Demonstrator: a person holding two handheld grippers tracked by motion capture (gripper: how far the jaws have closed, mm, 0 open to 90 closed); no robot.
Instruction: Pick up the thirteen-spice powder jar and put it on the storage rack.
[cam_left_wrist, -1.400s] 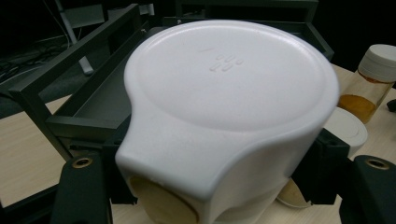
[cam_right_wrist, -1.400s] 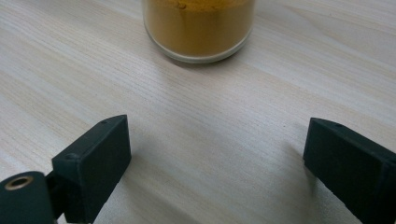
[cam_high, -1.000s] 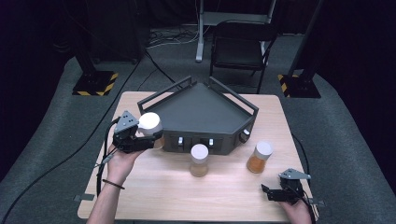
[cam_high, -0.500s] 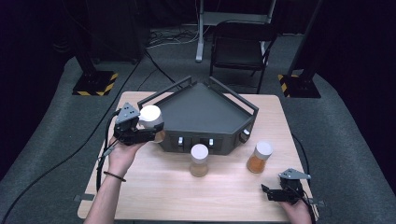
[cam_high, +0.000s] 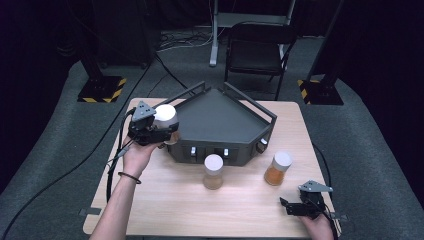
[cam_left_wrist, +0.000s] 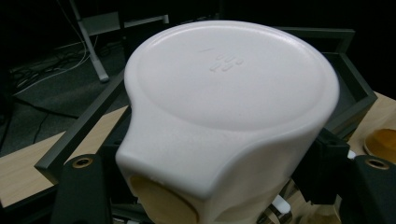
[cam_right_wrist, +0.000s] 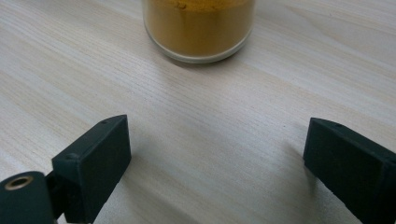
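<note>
Over your worktop, your left gripper clamps a white-lidded jar; your right gripper gapes empty

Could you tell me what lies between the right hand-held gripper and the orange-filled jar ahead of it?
Nothing: in the right gripper view, bare wooden table runs from the open right hand-held gripper to the jar.

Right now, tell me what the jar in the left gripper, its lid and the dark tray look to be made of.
Lid: looks like matte white moulded plastic, with small embossed marks on top.
Held jar: body mostly hidden under the lid; material unclear, tan contents glimpsed.
Dark tray: dark grey and matte, with straight rigid rails; painted metal or hard plastic, can't tell which.
Left gripper is clamped on the jar.
</note>
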